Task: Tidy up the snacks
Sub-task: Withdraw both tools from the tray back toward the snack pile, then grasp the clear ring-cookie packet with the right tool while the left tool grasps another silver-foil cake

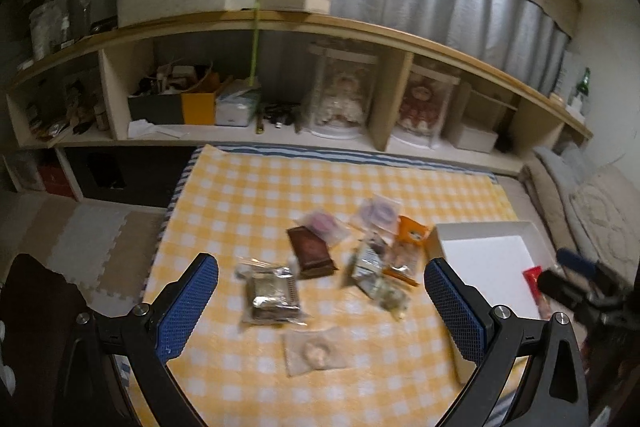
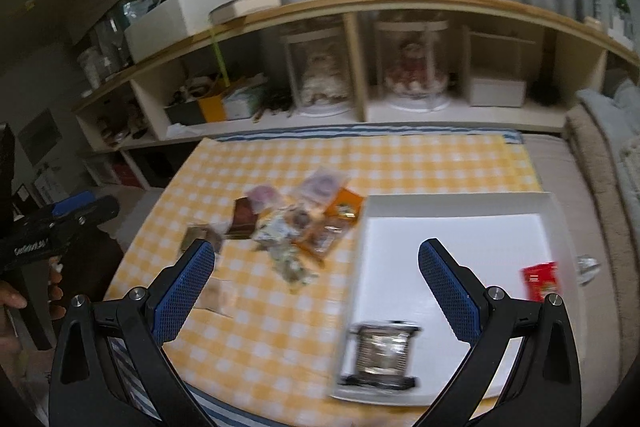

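Several snack packets lie in a loose pile [image 1: 372, 251] on the yellow checked cloth [image 1: 248, 187]. Among them are a silver packet [image 1: 272, 293], a brown one [image 1: 310, 251], an orange one [image 1: 408, 247] and a clear cookie packet [image 1: 314, 349]. My left gripper [image 1: 320, 263] hovers open above them, holding nothing. A white tray [image 2: 440, 201] sits to the right of the pile [image 2: 296, 223]. It holds a red packet [image 2: 540, 279] and a blurred silver packet [image 2: 378, 351] at its near left corner. My right gripper [image 2: 316, 247] is open and empty over the tray's left edge.
A low wooden shelf unit [image 1: 320, 23] runs along the back, holding boxes, clutter and two dolls in clear cases [image 2: 414, 67]. Foam floor mats [image 1: 88, 239] lie left of the cloth, bedding [image 2: 608, 147] to the right. A hand [image 2: 16, 299] holds the left gripper.
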Motion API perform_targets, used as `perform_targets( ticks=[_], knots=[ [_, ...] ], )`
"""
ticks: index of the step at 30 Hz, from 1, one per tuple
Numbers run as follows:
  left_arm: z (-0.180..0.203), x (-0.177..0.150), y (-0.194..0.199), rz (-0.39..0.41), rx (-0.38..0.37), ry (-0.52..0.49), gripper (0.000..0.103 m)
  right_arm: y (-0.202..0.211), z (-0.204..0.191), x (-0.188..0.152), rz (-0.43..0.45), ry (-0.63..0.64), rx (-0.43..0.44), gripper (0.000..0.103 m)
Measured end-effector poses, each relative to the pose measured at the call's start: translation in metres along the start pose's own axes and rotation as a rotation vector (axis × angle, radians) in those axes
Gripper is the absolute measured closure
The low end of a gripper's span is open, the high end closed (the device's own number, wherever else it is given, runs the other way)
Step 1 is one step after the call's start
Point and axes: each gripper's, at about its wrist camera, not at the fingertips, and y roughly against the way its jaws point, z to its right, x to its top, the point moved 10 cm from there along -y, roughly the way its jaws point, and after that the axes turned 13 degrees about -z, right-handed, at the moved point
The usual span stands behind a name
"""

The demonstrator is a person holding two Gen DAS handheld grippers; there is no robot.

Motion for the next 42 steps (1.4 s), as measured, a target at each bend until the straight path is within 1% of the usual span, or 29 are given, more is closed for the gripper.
perform_targets(
  ticks=[2,4,7,10,13,17,21,24,28,32,34,36,37,40,41,42],
  knots=[
    [-0.009,0.002,-0.01,-0.007,-0.002,0.005,0.0,-0.013,-0.015,-0.001,-0.004,0.001,0.03,0.0],
    [-0.014,0.004,-0.024,-0.012,-0.01,-0.007,0.0,-0.03,-0.032,-0.003,-0.011,-0.003,0.078,0.0],
    [-0.023,0.005,-0.054,-0.062,0.009,-0.016,0.0,-0.056,-0.051,-0.009,-0.019,-0.004,0.119,0.0],
    [-0.028,0.007,-0.083,-0.109,0.021,-0.004,0.0,-0.077,-0.066,-0.016,0.015,0.012,0.141,0.0],
    [-0.031,0.015,-0.113,-0.151,0.008,0.031,0.0,-0.107,-0.085,-0.037,-0.034,0.081,0.177,0.0],
    [-0.037,0.019,-0.15,-0.21,0.016,0.039,0.0,-0.138,-0.094,-0.069,-0.115,0.183,0.135,0.0],
    [-0.035,0.018,-0.184,-0.258,0.024,0.018,0.0,-0.168,-0.103,-0.103,-0.215,0.329,0.064,0.0],
    [-0.033,0.013,-0.211,-0.303,0.035,-0.013,0.0,-0.185,-0.103,-0.113,-0.261,0.388,0.019,0.0],
    [-0.037,0.007,-0.239,-0.346,0.074,-0.041,0.0,-0.205,-0.091,-0.112,-0.292,0.386,-0.05,0.0],
    [-0.04,0.003,-0.257,-0.371,0.113,-0.052,0.0,-0.213,-0.068,-0.094,-0.278,0.293,-0.086,0.0],
    [-0.042,0.002,-0.265,-0.379,0.136,-0.063,0.006,-0.216,-0.056,-0.085,-0.269,0.245,-0.112,0.0],
    [-0.045,-0.002,-0.27,-0.39,0.156,-0.07,0.021,-0.219,-0.049,-0.079,-0.266,0.208,-0.116,0.0],
    [-0.047,-0.003,-0.276,-0.404,0.158,-0.071,0.021,-0.22,-0.048,-0.078,-0.27,0.2,-0.113,0.0],
    [-0.047,-0.004,-0.277,-0.395,0.147,-0.088,0.023,-0.219,-0.048,-0.074,-0.264,0.201,-0.132,0.0],
    [-0.048,-0.002,-0.278,-0.394,0.148,-0.092,0.028,-0.22,-0.049,-0.072,-0.263,0.203,-0.136,0.0],
    [-0.048,-0.001,-0.278,-0.391,0.145,-0.09,0.036,-0.22,-0.051,-0.069,-0.262,0.204,-0.135,0.0]
  ],
)
